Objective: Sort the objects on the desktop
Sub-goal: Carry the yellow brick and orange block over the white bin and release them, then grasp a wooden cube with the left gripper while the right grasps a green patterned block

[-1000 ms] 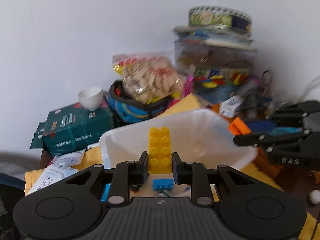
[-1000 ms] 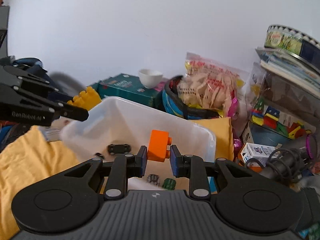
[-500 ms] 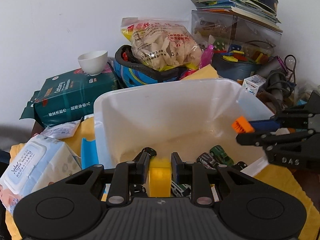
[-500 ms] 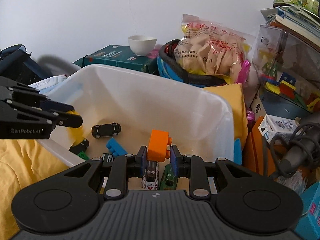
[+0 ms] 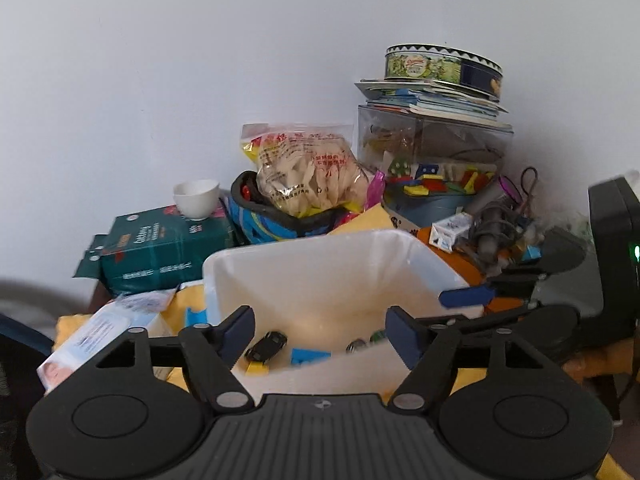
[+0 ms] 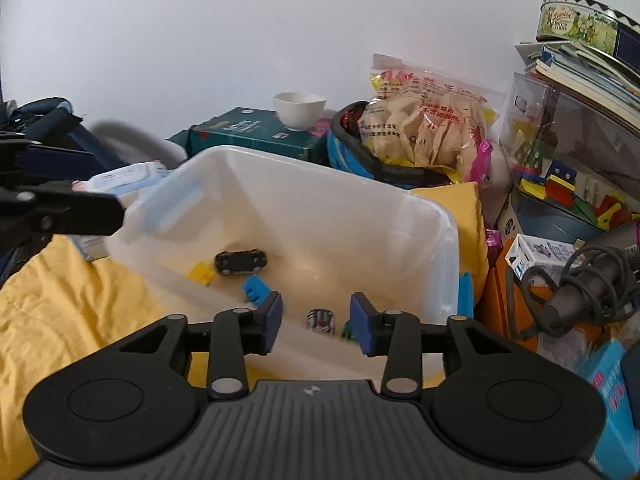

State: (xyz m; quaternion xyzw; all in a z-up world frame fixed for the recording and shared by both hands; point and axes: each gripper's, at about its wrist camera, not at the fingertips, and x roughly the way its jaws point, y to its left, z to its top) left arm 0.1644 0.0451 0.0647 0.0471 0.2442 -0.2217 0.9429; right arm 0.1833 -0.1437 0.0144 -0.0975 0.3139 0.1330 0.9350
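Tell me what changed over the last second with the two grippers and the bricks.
Both let go: the left gripper, which held a yellow brick, and the right gripper, which held an orange one, now stand open and empty at the white bin. A yellow brick lies inside; the orange one is out of sight. The black toy car and blue brick stayed in the bin.

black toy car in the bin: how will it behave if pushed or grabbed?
The black toy car sits on its wheels on the white bin floor, so a nudge likely rolls it. It looks small and rigid, probably light. Its smooth body may slip.
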